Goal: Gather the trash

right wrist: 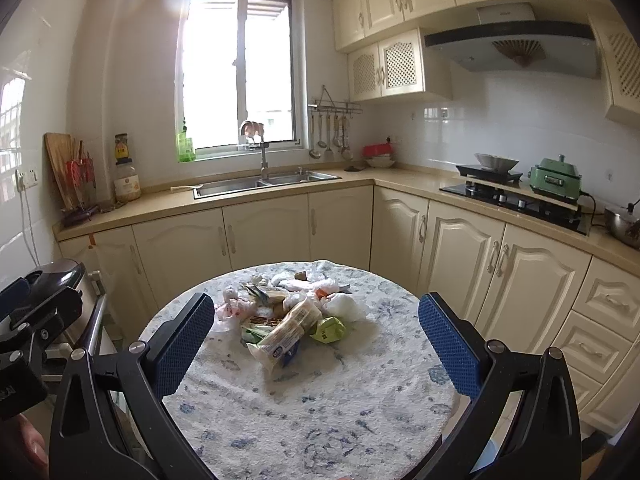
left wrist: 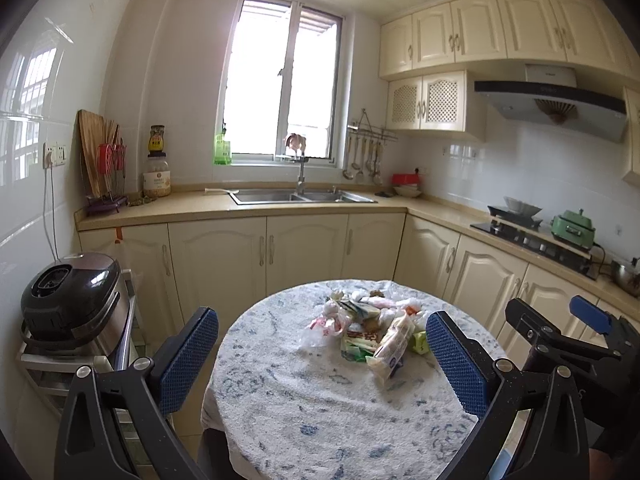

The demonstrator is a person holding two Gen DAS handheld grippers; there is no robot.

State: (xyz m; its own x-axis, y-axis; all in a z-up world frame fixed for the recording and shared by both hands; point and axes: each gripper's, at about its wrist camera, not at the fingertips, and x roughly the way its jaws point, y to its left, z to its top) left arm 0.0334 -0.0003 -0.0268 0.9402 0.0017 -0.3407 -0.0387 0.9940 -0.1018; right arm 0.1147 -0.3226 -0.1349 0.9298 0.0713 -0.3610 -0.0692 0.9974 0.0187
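A pile of trash lies on a round table with a blue-and-white cloth: wrappers, crumpled plastic bags, a long white snack packet and a small green carton. The pile also shows in the right wrist view, with the packet and the carton. My left gripper is open and empty, held above the near side of the table. My right gripper is open and empty, likewise short of the pile. The right gripper shows at the right edge of the left wrist view.
A rice cooker sits on a metal rack left of the table. Cream cabinets, a sink under a window, and a stove with a green pot line the back and right walls.
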